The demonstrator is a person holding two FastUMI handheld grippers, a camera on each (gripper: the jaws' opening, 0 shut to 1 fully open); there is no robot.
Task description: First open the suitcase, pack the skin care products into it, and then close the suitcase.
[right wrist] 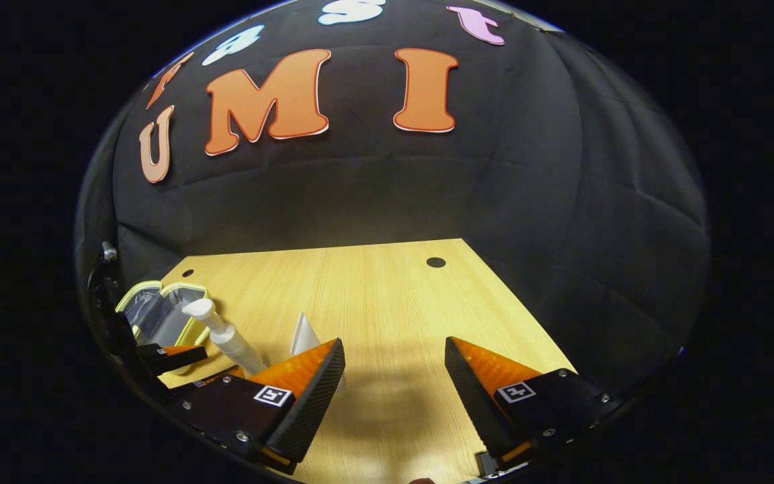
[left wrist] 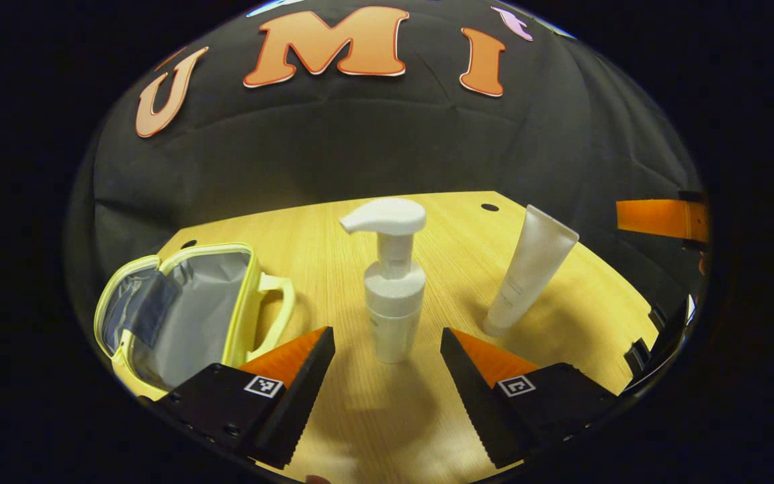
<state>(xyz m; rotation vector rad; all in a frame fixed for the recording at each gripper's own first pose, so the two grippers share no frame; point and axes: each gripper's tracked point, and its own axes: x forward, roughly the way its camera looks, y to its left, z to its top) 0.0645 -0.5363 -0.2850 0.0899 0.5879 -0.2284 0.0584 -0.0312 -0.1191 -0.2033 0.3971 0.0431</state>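
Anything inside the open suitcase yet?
In the left gripper view, the yellow-trimmed suitcase lies open, showing grey lining and a darker pocket; no product is visible inside. Its near bottom corner is hidden behind the left gripper. The pump bottle and tube stand on the table.

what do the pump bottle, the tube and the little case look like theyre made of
White pump bottle: looks like matte plastic, evenly opaque with soft highlights. Pale upright squeeze tube: probably soft frosted plastic with a satin sheen and a flat crimped top. Open yellow-trimmed case: seems to be fabric with a smooth grey lining, possibly wipeable, that creases inside.
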